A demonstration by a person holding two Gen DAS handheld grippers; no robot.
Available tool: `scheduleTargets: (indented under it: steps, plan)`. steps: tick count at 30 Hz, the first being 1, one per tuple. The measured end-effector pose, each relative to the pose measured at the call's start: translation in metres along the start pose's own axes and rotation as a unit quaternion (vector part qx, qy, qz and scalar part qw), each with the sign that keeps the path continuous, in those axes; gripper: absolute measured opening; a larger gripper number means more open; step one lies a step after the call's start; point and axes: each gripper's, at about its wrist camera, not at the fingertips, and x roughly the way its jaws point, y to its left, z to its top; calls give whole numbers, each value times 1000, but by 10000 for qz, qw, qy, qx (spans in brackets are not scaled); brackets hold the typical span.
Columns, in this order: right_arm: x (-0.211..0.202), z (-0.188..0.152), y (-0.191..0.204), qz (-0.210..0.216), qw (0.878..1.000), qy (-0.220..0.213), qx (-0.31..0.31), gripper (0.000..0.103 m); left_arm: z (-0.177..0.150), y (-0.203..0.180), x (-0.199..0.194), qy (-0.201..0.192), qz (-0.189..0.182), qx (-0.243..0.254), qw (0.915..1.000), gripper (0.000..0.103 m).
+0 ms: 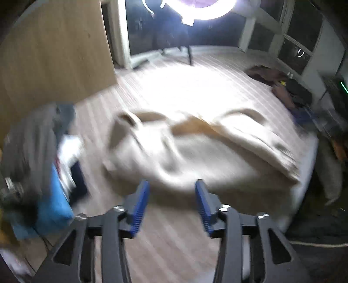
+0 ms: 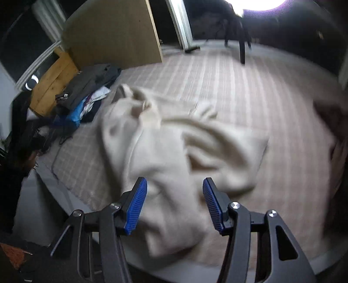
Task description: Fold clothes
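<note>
Blue ribbed pads of the left hand-held gripper (image 1: 171,185) stand spread apart, gripping nothing, above the striped beige bedcover (image 1: 195,91). The right hand-held gripper (image 2: 175,182) is likewise released, hovering over a crumpled cream fleece garment (image 2: 174,152), possibly a sweatshirt, lying mid-bed. A pile of dark and blue clothes (image 2: 87,95) sits beside it.

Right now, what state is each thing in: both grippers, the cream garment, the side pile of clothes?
Left gripper: open, empty, above the bed, apart from the cloth.
Right gripper: open, empty, over the garment.
Cream garment: crumpled, unfolded, lying on the striped bedcover.
Side pile of clothes: heaped, unfolded, at the bed's edge.
Ring lamp: on.
</note>
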Motion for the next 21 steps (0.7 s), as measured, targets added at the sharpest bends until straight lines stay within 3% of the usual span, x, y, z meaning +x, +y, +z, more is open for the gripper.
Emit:
scheduleTargets:
  steps: [4,7,10,11,12,14,16,21]
  plan:
    - [14,-4,36,-25,9998,-96,-145,53,31,18,44,213,27,265,9994,52]
    - [27,3,56,-54,9992,-138,-369,62,39,32,61,311,-94,231,9992,52]
    - [56,10,61,-445,9969,214,-609,62,40,38,64,287,-243,208,9991,52]
    - [65,10,60,-579,9952,363,-694,59,39,39,62,277,-273,243,9989,52]
    - [69,10,56,-627,9944,435,-737,38,38,40,61,282,-280,289,9988,52]
    - [64,9,38,-465,9959,505,-594,8,37,40,60,314,-270,377,9984,52]
    - [47,6,18,-313,9977,473,-372,7,38,38,60,337,-289,464,9979,52]
    - [-3,-23,-41,-834,9950,501,244,7,49,23,64,313,-439,861,9948,52]
